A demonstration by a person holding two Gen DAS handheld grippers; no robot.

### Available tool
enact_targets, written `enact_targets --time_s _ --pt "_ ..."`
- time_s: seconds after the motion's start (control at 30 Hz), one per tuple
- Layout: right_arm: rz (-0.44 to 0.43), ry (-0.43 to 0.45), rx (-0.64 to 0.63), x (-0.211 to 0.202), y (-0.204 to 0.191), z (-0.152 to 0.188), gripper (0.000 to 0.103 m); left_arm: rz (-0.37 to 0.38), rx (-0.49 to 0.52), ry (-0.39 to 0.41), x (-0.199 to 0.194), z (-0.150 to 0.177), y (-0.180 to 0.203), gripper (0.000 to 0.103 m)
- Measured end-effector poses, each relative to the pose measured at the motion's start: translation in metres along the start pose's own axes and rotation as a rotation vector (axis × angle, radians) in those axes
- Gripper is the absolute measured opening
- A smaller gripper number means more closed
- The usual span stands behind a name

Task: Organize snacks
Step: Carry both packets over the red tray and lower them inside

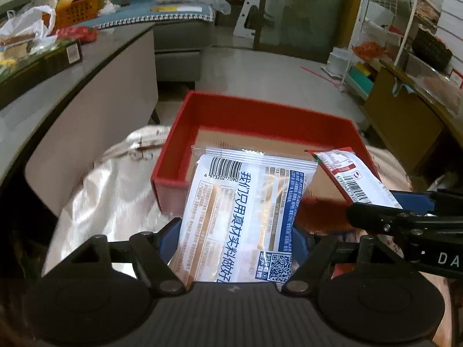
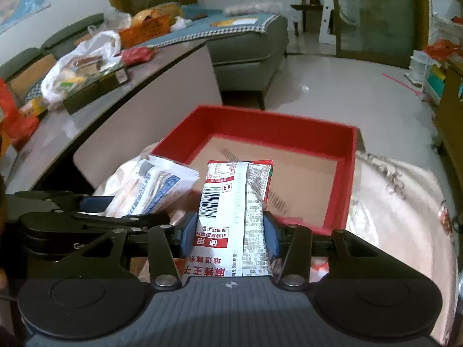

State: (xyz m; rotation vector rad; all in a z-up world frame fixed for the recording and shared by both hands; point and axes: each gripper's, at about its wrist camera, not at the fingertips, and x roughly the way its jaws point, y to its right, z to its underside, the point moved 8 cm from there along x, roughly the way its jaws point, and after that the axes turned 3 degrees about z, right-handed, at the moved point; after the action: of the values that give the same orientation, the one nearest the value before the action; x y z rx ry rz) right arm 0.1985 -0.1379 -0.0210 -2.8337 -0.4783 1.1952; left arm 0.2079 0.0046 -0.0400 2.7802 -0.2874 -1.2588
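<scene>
From my left wrist camera, my left gripper (image 1: 235, 240) is clamped on a flat white-and-blue plastic snack packet with a barcode (image 1: 246, 208), its blue pads pressing both long edges. The packet's far end pokes over the near wall of the shallow red rectangular tray with a brown cardboard floor (image 1: 260, 110), which sits on a pale glossy cloth (image 1: 110, 190). At the right edge I see my right gripper (image 1: 373, 202) reaching in, holding a narrow red-and-white foil snack packet (image 1: 347, 173) whose tip hangs over the tray's right side. The tray floor looks bare apart from these two overhanging ends.

From my right wrist camera, my right gripper (image 2: 230, 237) is closed on the red-and-white packet (image 2: 237, 202), gripped low so most of its length stands forward over the tray's (image 2: 277, 124) near wall. My left gripper (image 2: 95, 202) comes in from the left with the white-and-blue packet (image 2: 156, 185), just beside mine but seemingly not touching.

I judge the step in hand is laying both packets into the tray. To do it well, I should carry each one further forward so it clears the near wall before letting go, lower it until it lies nearly flat, and keep the two side by side rather than crossing. Releasing too early could leave a packet draped over the rim or sliding onto the cloth.
</scene>
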Motion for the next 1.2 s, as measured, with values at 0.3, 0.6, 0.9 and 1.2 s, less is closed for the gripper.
enact_targets --time_s 0.3,0.6,0.9,1.2 --pt "0.035 0.058 0.026 0.018 0.021 -0.032 0.056 -0.016 0.003 0.071 0.020 -0.044 0.002 0.068" --pt "0.057 0.072 0.021 0.049 0.042 -0.047 0.056 -0.009 -0.010 0.126 0.054 -0.081 0.003 0.068" --pt "0.058 0.045 0.073 0.088 0.067 -0.036 0.056 -0.013 -0.028 0.120 0.105 -0.079 -0.003 0.068" --pt "0.135 0.022 -0.061 0.115 0.061 -0.025 0.061 -0.136 0.098 0.111 0.136 -0.066 -0.003 0.069"
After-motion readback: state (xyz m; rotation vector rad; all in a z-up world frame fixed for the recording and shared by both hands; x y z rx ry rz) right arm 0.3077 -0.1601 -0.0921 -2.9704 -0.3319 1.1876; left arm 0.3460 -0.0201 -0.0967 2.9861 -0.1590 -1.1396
